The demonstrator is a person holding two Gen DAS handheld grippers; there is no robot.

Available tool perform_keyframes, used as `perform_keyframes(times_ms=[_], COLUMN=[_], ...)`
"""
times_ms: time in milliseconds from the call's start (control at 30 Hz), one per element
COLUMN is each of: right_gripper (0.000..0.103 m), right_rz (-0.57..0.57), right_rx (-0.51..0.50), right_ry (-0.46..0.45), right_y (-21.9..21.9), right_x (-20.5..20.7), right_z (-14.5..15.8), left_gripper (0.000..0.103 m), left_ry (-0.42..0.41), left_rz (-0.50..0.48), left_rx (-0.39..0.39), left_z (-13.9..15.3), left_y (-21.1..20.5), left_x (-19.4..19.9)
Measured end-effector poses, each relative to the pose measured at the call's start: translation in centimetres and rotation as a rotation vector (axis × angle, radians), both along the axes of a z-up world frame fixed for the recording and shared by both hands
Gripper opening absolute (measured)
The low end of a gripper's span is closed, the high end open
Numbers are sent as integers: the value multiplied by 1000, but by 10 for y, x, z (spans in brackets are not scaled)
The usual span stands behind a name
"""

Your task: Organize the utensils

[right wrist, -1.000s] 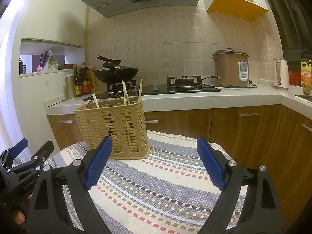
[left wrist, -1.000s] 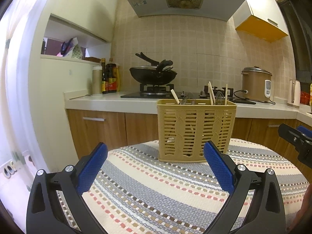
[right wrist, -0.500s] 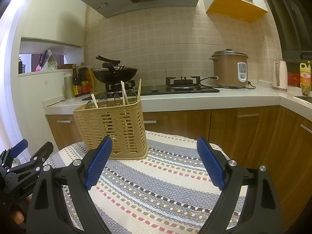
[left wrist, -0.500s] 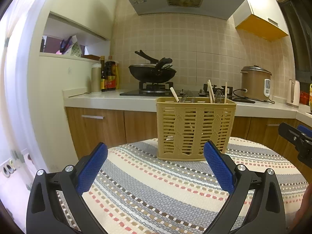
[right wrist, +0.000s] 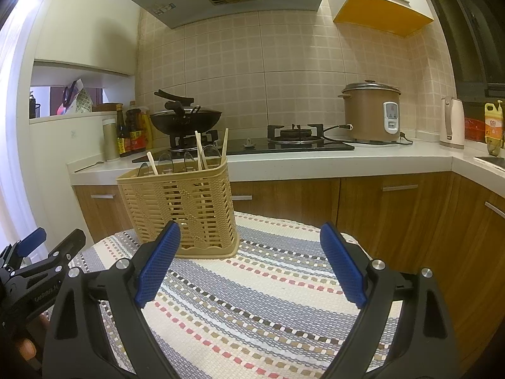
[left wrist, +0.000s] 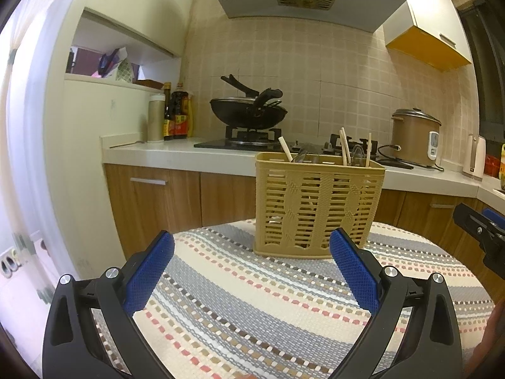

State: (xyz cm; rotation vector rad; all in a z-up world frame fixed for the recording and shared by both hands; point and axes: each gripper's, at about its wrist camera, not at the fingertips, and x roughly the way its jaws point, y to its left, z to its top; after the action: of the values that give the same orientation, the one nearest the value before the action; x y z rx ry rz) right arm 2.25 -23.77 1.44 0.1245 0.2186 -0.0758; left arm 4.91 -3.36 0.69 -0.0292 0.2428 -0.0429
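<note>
A tan slatted plastic utensil basket (left wrist: 317, 208) stands upright on the striped cloth of a round table (left wrist: 252, 309); it also shows in the right wrist view (right wrist: 183, 208). Wooden chopsticks (left wrist: 344, 151) and clear spoons (right wrist: 210, 154) stick out of its top. My left gripper (left wrist: 252, 271) is open and empty, in front of the basket. My right gripper (right wrist: 251, 265) is open and empty, to the basket's right. Each gripper shows at the edge of the other's view.
Behind the table runs a kitchen counter (left wrist: 189, 154) with a wok (left wrist: 247, 112) on a gas hob, sauce bottles (left wrist: 176, 117), a rice cooker (right wrist: 371, 113) and a kettle (right wrist: 453, 123). Wooden cabinets (right wrist: 394, 208) stand below.
Both grippers have lowered or tilted slightly, so the basket sits a little higher in both views. Both stay open and empty.
</note>
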Motion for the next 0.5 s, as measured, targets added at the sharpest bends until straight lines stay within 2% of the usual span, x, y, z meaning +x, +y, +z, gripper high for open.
perform_keyframes(times_ms=[500], right_gripper=[86], right_rz=[-8], right_rx=[-7], right_ry=[6], right_y=[0], right_x=[3], right_z=[-2], left_gripper=[95], left_ry=[-4], left_rz=[4], left_rx=[32], left_z=[-2], left_y=[-7], left_x=[-2])
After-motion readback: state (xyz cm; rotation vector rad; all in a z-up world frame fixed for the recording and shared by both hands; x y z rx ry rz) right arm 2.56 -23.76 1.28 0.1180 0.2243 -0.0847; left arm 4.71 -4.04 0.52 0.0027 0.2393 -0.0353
